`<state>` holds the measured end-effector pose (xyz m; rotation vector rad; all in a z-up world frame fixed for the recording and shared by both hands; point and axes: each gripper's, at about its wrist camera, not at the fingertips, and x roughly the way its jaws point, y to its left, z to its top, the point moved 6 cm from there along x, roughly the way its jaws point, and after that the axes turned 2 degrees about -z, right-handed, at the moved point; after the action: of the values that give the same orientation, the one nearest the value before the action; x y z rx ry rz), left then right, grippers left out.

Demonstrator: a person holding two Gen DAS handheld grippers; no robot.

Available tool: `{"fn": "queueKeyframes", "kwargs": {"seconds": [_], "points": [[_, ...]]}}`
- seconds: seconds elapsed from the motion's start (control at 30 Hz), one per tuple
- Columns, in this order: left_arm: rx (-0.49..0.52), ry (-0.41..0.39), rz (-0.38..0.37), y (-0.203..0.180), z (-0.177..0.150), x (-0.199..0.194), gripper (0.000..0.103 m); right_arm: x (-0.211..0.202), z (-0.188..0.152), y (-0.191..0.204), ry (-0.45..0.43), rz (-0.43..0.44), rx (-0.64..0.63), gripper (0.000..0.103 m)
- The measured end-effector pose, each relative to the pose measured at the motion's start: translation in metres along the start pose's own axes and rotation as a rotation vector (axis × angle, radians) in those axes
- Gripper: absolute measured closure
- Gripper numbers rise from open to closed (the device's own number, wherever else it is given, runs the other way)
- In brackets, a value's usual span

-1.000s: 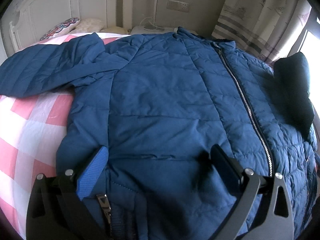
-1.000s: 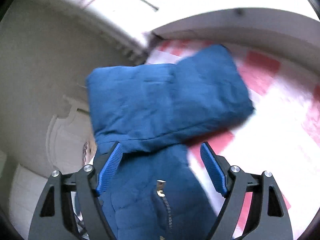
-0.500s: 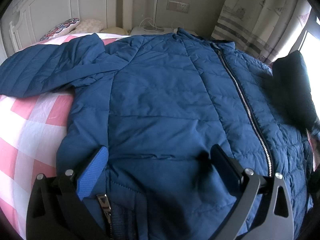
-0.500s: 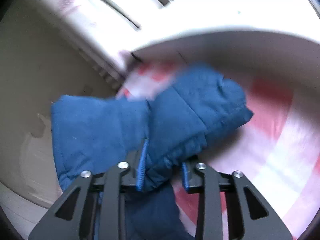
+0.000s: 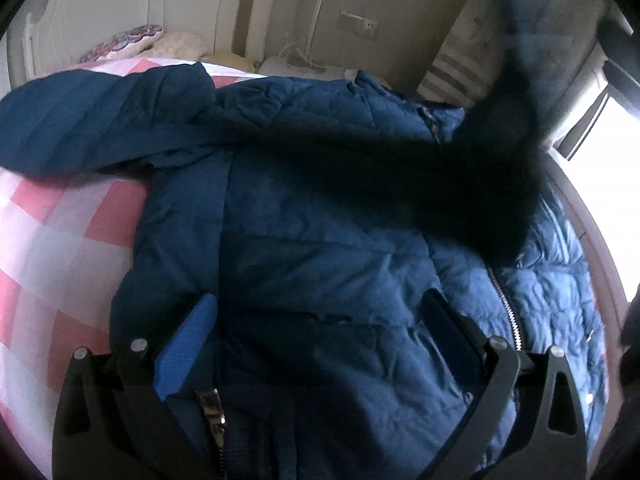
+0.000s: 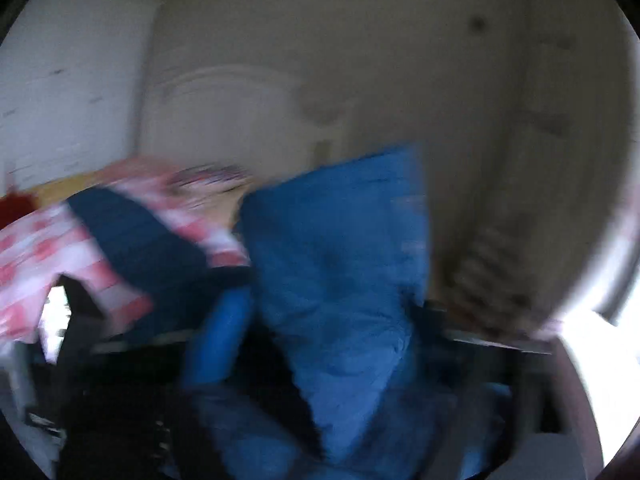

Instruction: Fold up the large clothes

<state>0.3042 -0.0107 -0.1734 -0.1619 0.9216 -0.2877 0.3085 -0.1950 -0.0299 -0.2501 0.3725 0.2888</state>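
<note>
A large navy quilted jacket (image 5: 312, 248) lies face up on the pink and white checked bed, zipper (image 5: 508, 312) to the right. My left gripper (image 5: 320, 344) is open low over the jacket's hem. Its one sleeve (image 5: 80, 128) lies spread out to the left. The other sleeve (image 5: 472, 168) shows as a dark blur swinging across the chest. In the blurred right wrist view my right gripper (image 6: 320, 344) is shut on that sleeve (image 6: 344, 264) and holds it up in the air.
The pink checked bedspread (image 5: 52, 248) is bare at the left. Pillows (image 5: 132, 40) and a white headboard (image 5: 100, 12) stand at the back. A nightstand with cables (image 5: 296, 68) and a striped curtain (image 5: 456, 76) are at the back right.
My right gripper has lifted the right sleeve and swung it over the jacket's front. My left gripper has stayed open over the hem.
</note>
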Motion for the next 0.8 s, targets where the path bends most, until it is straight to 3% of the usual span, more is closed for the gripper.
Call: {"fn": "queueKeyframes", "kwargs": {"seconds": [0.13, 0.27, 0.37, 0.43, 0.47, 0.53, 0.57, 0.6, 0.63, 0.8], "points": [[-0.022, -0.009, -0.025, 0.002, 0.002, -0.001, 0.002, -0.008, -0.005, -0.006, -0.040, 0.013, 0.034, 0.009], [-0.027, -0.011, -0.031, 0.002, 0.003, -0.001, 0.002, -0.029, -0.039, -0.059, 0.008, -0.123, 0.120, 0.009], [-0.027, -0.010, -0.030, 0.002, 0.004, 0.000, 0.002, -0.031, -0.075, -0.120, 0.116, -0.251, 0.264, 0.015], [-0.022, -0.010, -0.021, 0.002, 0.005, 0.001, 0.002, -0.024, -0.121, -0.178, 0.242, -0.375, 0.373, 0.019], [-0.018, -0.009, -0.018, 0.001, 0.004, 0.001, 0.002, -0.016, -0.149, -0.201, 0.338, -0.424, 0.396, 0.020], [-0.015, -0.010, -0.015, 0.002, 0.003, 0.000, 0.002, -0.013, -0.208, -0.229, 0.534, -0.483, 0.457, 0.033], [-0.016, -0.011, -0.018, 0.002, 0.001, 0.000, 0.002, -0.016, -0.220, -0.241, 0.527, -0.436, 0.566, 0.040], [-0.014, -0.011, -0.015, 0.002, 0.001, 0.000, 0.002, -0.023, -0.222, -0.255, 0.500, -0.450, 0.640, 0.043], [-0.011, -0.014, -0.014, 0.002, 0.001, -0.001, 0.002, -0.028, -0.228, -0.266, 0.502, -0.492, 0.663, 0.042], [-0.012, -0.010, -0.013, 0.003, 0.001, -0.001, 0.002, -0.023, -0.247, -0.281, 0.482, -0.428, 0.760, 0.039]]}}
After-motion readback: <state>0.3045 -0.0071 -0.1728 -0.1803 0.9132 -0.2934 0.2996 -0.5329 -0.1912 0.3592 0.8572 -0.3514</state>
